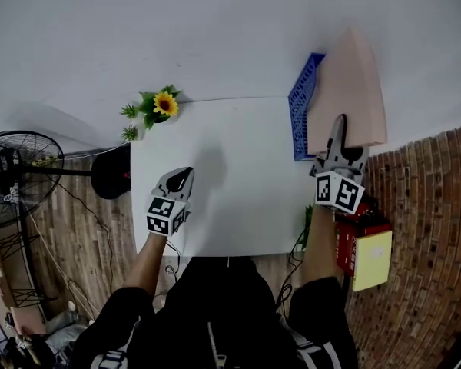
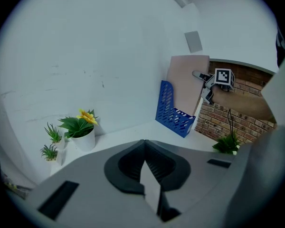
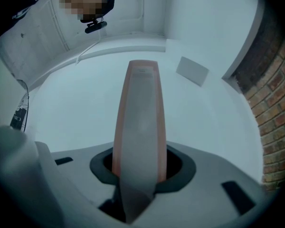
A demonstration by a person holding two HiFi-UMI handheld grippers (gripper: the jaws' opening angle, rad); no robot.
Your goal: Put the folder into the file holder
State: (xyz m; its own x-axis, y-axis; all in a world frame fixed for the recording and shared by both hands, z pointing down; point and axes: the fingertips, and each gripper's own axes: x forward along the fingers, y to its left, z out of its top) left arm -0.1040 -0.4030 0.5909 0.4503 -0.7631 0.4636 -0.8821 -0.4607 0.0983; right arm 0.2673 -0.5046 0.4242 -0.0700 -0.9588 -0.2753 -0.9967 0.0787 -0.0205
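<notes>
The right hand-held gripper (image 1: 339,133) is clamping the pink folder (image 1: 352,83), holding it upright at the top of the blue file holder (image 1: 301,114). Well left of the file holder, the left hand-held gripper (image 1: 181,180) is hovering over the tabletop (image 1: 238,206), jaws together, empty.

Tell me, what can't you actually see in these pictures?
- Bottom edge of the folder: head view, the folder itself covers the blue file holder's mouth; left gripper view, the holder's wall hides it.
- Fan: head view, cut off by the left edge.
- Red box: head view, partly behind the right gripper.
</notes>
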